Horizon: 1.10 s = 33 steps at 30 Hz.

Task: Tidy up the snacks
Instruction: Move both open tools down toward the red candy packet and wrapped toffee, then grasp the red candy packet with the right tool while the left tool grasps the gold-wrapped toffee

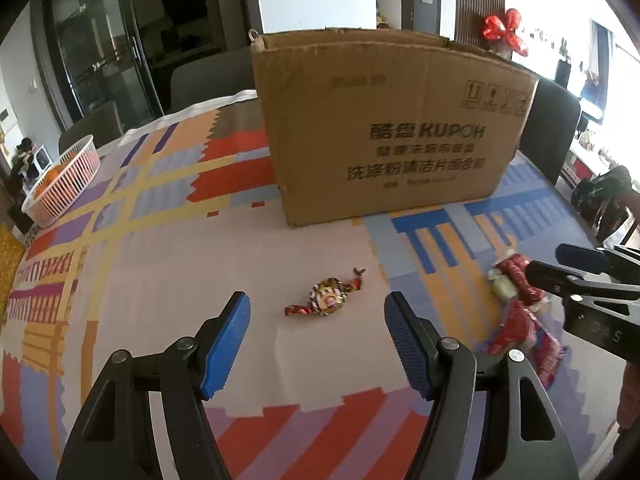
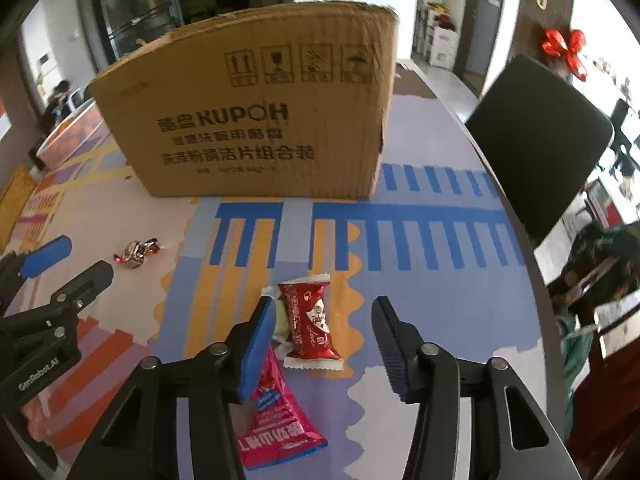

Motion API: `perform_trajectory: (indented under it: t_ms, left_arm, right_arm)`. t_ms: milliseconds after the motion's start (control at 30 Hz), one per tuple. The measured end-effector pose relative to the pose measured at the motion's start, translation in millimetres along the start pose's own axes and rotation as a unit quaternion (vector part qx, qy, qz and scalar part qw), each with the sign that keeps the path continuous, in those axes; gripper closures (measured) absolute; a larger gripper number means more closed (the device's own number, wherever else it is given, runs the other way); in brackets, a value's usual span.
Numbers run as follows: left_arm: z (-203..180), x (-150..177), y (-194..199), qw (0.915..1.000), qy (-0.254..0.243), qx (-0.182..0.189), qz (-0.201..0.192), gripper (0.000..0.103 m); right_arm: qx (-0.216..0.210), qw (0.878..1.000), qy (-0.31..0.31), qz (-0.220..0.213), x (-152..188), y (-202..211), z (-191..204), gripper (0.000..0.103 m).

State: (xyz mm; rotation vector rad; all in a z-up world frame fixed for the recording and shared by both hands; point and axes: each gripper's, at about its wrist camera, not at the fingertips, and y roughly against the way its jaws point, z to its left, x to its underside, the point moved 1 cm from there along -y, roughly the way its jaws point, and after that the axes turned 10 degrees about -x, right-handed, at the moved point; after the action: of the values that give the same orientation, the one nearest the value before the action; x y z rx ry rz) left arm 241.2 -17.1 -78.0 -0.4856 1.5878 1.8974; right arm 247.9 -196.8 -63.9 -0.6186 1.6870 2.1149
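A patterned tablecloth (image 1: 140,248) covers the table, with a cardboard box (image 1: 392,128) at the far side. From the left wrist, the left gripper (image 1: 317,316), jaws spread, frames a twist-wrapped candy (image 1: 328,300) lying crosswise just ahead. From the right wrist, the right gripper (image 2: 324,320), jaws also spread, straddles a red packet (image 2: 310,322), long axis running near-to-far; a pink packet (image 2: 276,420) lies nearer.
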Motion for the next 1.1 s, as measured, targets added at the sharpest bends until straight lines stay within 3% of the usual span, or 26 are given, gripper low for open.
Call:
perform_trajectory:
  t_ms: [267,500,600,667,767,933,1000,1033,1100]
  left_arm:
    - [-4.0,-6.6,-26.5,0.9994,-0.015,0.02,0.025,0.038]
    - [-0.6,-2.2,-55.1,0.9966,0.009,0.04,0.072,0.06]
    - [-1.5,-2.5,-55.4,0.9965,0.011,0.043,0.071,0.069]
    - [-2.3,-2.2,-54.4,0.9962,0.011,0.047,0.072,0.091]
    - [-2.6,-0.6,-52.3,0.9954,0.017,0.057,0.075,0.096]
    - [-4.7,-2.7,-46.3,0.9953,0.015,0.067,0.069,0.094]
    - [-5.4,-7.0,-39.7,0.9968,0.005,0.058,0.055,0.077]
    - [-6.1,-9.8,-36.8,0.9977,0.0,0.05,0.047,0.061]
    - [-9.3,-16.2,-33.4,0.9987,-0.013,0.04,0.03,0.055]
  right_arm:
    - [-0.004,1.0,-0.015,0.02,4.6,-14.2,0.3,0.055]
    - [0.005,1.0,-0.002,0.027,1.1,-25.3,5.1,0.057]
    - [0.011,1.0,0.007,0.028,-0.7,-25.4,8.4,0.057]
    - [0.006,1.0,0.002,0.028,-1.1,-25.0,8.2,0.059]
    - [0.002,1.0,0.001,0.026,-0.5,-24.6,8.5,0.059]
    - [-0.004,1.0,0.001,0.026,-1.4,-27.1,4.3,0.062]
    - [-0.009,1.0,-0.004,0.027,-1.5,-27.1,1.8,0.063]
    - [-0.01,1.0,-0.006,0.028,-1.1,-26.6,0.7,0.063]
    - [-0.011,1.0,-0.01,0.027,0.0,-25.9,-2.0,0.063]
